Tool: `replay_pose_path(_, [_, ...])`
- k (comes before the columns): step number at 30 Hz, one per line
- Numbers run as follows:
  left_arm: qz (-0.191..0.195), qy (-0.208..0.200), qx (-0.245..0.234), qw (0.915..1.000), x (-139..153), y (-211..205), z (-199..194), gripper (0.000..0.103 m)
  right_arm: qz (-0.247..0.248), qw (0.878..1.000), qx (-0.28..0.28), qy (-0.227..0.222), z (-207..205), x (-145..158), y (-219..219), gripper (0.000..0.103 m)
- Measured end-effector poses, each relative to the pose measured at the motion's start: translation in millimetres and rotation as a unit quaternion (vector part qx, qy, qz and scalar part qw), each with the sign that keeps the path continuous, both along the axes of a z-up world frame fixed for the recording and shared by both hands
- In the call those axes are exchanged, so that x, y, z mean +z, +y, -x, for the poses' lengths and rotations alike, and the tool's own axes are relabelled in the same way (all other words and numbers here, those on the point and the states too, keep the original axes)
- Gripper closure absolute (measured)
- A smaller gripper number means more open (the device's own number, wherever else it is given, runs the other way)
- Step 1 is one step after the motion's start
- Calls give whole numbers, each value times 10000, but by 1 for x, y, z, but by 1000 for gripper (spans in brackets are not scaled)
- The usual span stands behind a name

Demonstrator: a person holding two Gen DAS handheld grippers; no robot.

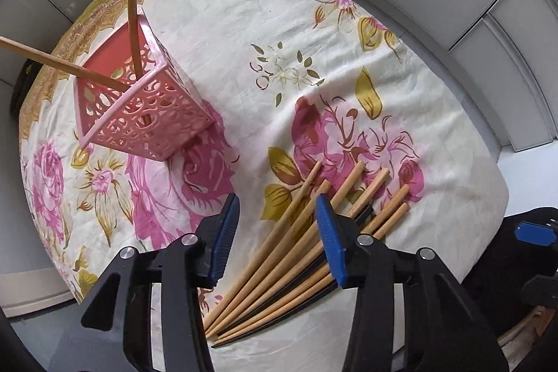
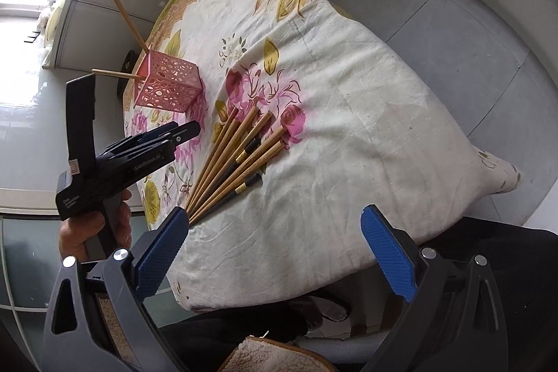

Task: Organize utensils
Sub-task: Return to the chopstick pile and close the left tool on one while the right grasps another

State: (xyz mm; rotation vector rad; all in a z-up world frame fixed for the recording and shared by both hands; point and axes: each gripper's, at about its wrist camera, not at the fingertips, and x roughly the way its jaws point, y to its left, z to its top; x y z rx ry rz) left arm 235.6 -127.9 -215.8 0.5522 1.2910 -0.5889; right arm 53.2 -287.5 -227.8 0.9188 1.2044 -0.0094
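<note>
Seen from the left wrist, the left gripper (image 1: 277, 225) points steeply down over a desk (image 1: 348, 33) draped in a creased cream cloth printed with pink roses and olive leaves. Its blue ribbed fingers (image 1: 329, 236) stand partly apart with nothing pressed between them — the fan of chopsticks (image 1: 303, 232) lies on the cloth just below, the right-hand finger covering part of the bundle. Most sticks are pale round wood; a few black ones lie among them. Up and to the left stands a pink plastic holder (image 1: 146, 114), square with a lacy cut-out wall, and two wooden chopsticks (image 1: 134, 6) lean out of it. At the frame's right edge a blue pad of the other gripper shows.

From the right wrist, the right gripper (image 2: 275, 253) has its blue textured fingers (image 2: 389, 253) wide apart and empty, over the near edge of the cloth. The chopsticks (image 2: 237, 159) fan out ahead, the black ones carrying small gold bands whose marks are too small to read. The holder (image 2: 167, 86) sits beyond them. A hand (image 2: 90, 232) grips the left gripper (image 2: 188, 131), which partly screens the cloth; its side seems to read "GenRobot.AI". A fleecy slipper (image 2: 272, 354) lies below.
</note>
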Motion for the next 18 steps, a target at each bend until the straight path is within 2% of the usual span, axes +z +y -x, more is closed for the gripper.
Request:
replay_pose_path(1, [-49,43,-26,10000,-4,-2,-1,60,-4,10000,-2,13,-1,-1,-1,7])
replay_pose_path(3, [-104,174,-59,9998,-13,-4,-3,71,-48,10000,8,44,-3,-3,-2,7])
replay_pose_path(4, [-151,207,-63,9997,-17,-5,-5,73,-80,9999,14,62,-4,-4,-2,7])
replay_pose_path(18, [-418,227,-182,9987,-39,-22,-19,73,-192,9995,93,246,-15,-20,-5,7])
